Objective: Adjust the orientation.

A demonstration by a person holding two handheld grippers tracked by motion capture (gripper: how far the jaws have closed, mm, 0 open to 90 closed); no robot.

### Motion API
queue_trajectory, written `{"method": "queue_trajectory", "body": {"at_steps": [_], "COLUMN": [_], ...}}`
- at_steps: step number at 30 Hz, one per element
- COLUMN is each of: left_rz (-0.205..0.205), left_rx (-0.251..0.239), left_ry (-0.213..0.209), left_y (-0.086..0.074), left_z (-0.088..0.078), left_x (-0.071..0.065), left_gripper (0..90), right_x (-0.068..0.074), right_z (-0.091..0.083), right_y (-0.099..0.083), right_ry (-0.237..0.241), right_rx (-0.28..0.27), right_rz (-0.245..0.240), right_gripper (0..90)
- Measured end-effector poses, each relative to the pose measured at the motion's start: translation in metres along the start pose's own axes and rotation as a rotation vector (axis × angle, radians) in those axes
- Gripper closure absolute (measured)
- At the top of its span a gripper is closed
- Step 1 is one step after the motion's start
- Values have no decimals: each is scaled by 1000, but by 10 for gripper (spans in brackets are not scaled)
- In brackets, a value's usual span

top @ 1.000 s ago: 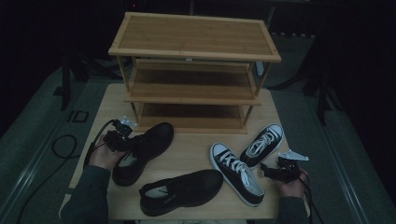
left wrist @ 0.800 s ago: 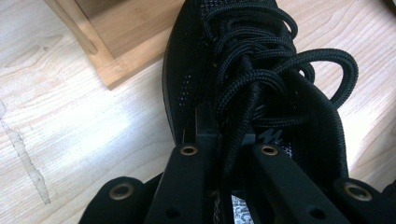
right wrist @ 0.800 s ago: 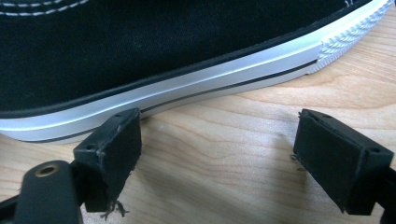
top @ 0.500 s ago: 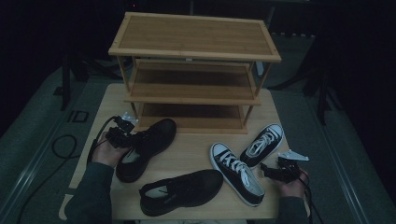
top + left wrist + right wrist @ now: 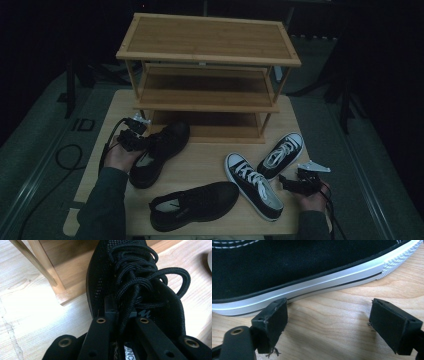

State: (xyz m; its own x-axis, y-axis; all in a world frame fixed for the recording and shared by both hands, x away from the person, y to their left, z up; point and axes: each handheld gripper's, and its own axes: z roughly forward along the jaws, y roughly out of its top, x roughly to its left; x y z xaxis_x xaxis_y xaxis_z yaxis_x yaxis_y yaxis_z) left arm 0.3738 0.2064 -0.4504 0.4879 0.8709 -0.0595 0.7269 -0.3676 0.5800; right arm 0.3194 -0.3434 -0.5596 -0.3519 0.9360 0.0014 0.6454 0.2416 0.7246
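Black mesh shoe (image 5: 130, 290), clamped by left tool (image 5: 122, 315), nearly touches rack leg (image 5: 42, 267).

The black mesh shoe (image 5: 160, 152) with thick black laces lies upright on the table (image 5: 210, 165), toe pointing at the bottom shelf of the wooden rack (image 5: 205, 100). Its tongue is pinched at the opening.

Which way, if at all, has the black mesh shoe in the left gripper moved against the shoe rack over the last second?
Yes, slightly: the black mesh shoe, held by the left gripper, has shifted toward the shoe rack, its toe now nearer the bottom shelf.
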Motion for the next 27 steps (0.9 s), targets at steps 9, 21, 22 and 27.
{"method": "queue_trajectory", "body": {"at_steps": [9, 21, 22, 27], "left_rz": [-51, -134, -150, -193], "left_rx": [-19, -60, -74, -108], "left_ry": [23, 96, 118, 147], "left_y": [13, 27, 28, 28], "left_z": [12, 31, 33, 35], "left_x": [2, 2, 0, -2], "left_gripper": [873, 872, 872, 872], "right_x": [0, 0, 0, 0], "right_z": [0, 0, 0, 0], "right_y": [0, 0, 0, 0], "right_ry": [0, 0, 1, 1], "right_rx": [0, 0, 0, 0], "right_rz": [0, 0, 0, 0], "right_gripper": [153, 152, 152, 152]}}
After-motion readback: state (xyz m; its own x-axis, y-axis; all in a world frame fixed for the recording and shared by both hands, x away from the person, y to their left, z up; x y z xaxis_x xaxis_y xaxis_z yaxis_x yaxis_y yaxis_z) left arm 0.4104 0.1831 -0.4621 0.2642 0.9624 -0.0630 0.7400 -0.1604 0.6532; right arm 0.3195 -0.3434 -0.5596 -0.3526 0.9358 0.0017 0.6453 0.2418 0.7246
